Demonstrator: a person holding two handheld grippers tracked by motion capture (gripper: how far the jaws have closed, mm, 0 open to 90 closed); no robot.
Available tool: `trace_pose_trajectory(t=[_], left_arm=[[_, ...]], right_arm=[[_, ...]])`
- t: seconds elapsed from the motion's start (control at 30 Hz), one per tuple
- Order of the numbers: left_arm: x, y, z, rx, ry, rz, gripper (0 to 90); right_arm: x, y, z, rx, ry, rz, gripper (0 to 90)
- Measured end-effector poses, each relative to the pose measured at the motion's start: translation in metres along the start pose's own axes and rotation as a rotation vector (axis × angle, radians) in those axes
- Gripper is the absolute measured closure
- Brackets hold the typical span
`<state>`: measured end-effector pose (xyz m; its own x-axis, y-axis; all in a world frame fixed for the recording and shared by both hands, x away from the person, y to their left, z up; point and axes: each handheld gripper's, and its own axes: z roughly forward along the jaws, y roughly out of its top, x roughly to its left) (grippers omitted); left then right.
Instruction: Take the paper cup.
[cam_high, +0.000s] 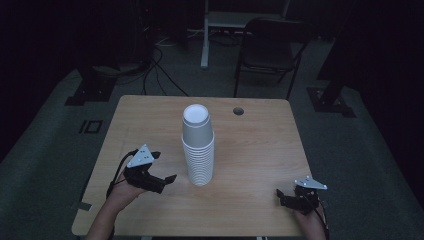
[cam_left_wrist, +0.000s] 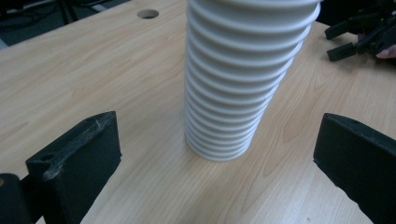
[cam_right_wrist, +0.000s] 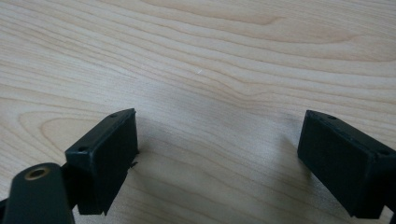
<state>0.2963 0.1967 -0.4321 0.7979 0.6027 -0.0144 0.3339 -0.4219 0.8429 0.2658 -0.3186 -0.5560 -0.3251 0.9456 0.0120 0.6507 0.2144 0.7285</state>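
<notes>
The wooden table (cam_high: 250, 150) carries a tall stack of white paper cups (cam_high: 198, 147) near its middle, standing upright — long axis vertical, the nested cups upside down with the flat base of the top one facing up. It leans slightly. Such cups are probably light, thin-walled and easy to crush, and the stack looks tippy; a gentle hold across the sides of the top cup seems safest. The left gripper (cam_high: 159, 175) sits just left of the stack, jaws spread wide and empty, aimed at its lower part. The right gripper (cam_high: 284, 196) rests well apart near the table's front right corner — jaws also spread, nothing between them.
</notes>
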Motion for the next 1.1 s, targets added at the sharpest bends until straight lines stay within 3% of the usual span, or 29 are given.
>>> trace_pose_trajectory(t=[0.67, 1.1], left_arm=[[-0.008, 0.039, 0.008, -0.089, -0.062, 0.026, 1.0], [-0.007, 0.059, 0.012, -0.120, -0.060, 0.041, 1.0]], right_arm=[[0.000, 0.000, 0.000, 0.000, 0.000, 0.001, 11.5], [0.000, 0.000, 0.000, 0.000, 0.000, 0.000, 11.5]])
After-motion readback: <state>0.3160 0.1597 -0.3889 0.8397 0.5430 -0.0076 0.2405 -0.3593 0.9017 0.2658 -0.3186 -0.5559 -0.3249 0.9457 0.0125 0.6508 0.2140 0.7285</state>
